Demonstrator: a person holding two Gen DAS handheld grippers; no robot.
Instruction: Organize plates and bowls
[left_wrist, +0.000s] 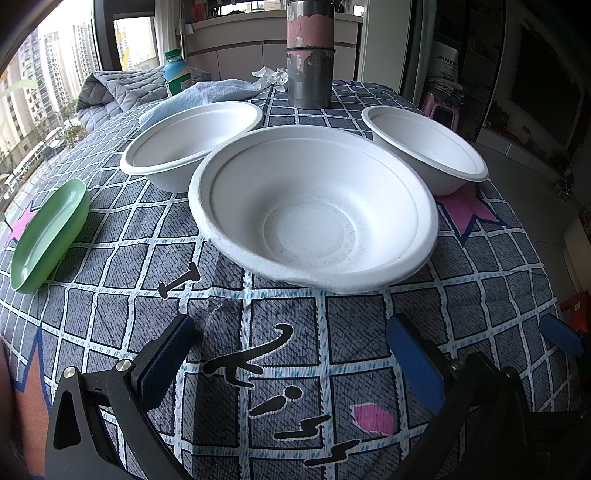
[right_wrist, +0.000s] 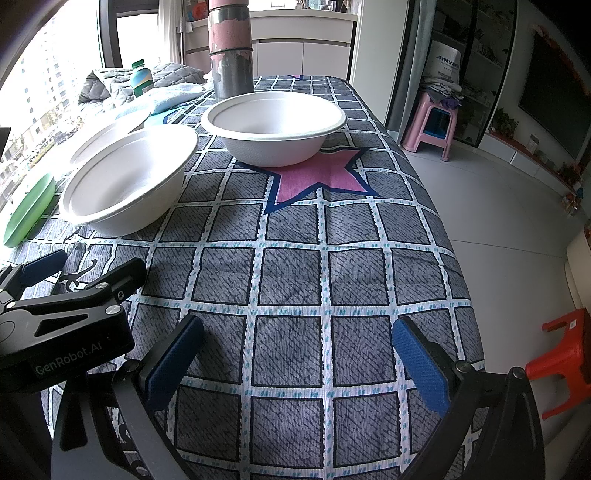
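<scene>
- Daylight from a tall window on the left falls on a table covered by a grey checked cloth (right_wrist: 291, 266) printed with pink stars; a tiled floor, a pink stool (right_wrist: 430, 125) and an orange stool (right_wrist: 561, 354) lie off the table's right edge.
- Near bowl (left_wrist: 314, 206): white, upright, directly ahead of the left gripper (left_wrist: 295, 354), on the centre line between its fingers and close to the table's near edge.
- Left bowl (left_wrist: 192, 140): behind the near bowl toward the far left; their rims appear to touch or overlap.
- Right bowl (right_wrist: 273, 125): toward the right edge, standing on a pink star, well apart from the right gripper (right_wrist: 299, 358) and ahead of it, slightly left.
- Green plate (left_wrist: 48, 232): at the left edge, lying apart from the bowls.
- Left gripper state: fingers spread wide, nothing between them, hovering low over the cloth.
- Right gripper state: fingers likewise spread and empty, beside the left gripper, which shows at its left.
- Governing relation: the near bowl is nearest the left gripper; the right bowl is nearer the right gripper. The bowls are round, so no long axis limits the approach; a rim pinch is the likely grasp.
- Legible writing: "GenRobot.AI" on the left gripper body in the right wrist view; "SINV…" on a white bag (right_wrist: 447, 62) in the background. The label on the green-capped bottle (left_wrist: 177, 74) is too small to read.
- Tall worn metal flask (left_wrist: 310, 55) stands at the far edge.
</scene>
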